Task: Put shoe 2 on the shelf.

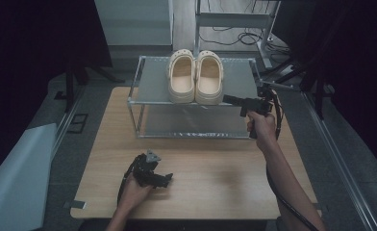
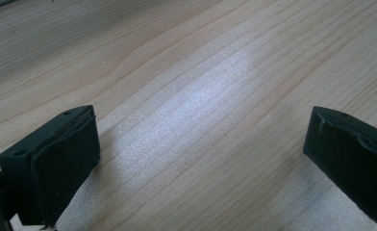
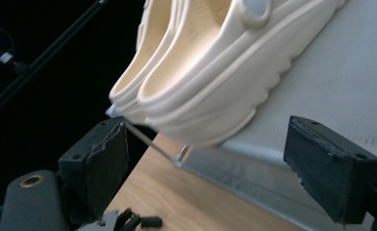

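From the high view we see a pair of cream clogs standing side by side, touching, on the top shelf of a metal two-tier rack at the far side of the wooden table. Their heels sit at the shelf's front edge and their toes point away from the person.

We hold the right gripper level with that top shelf, just right of the right clog's heel. Its jaws stand wide apart around nothing; in the right gripper view the clogs' toes are cut off at the top.

The left gripper lies low on the near table, well apart from the rack. Its jaws are hard to make out from above, but the left gripper view shows them spread wide over bare wood. The lower shelf is partly hidden under the top one.
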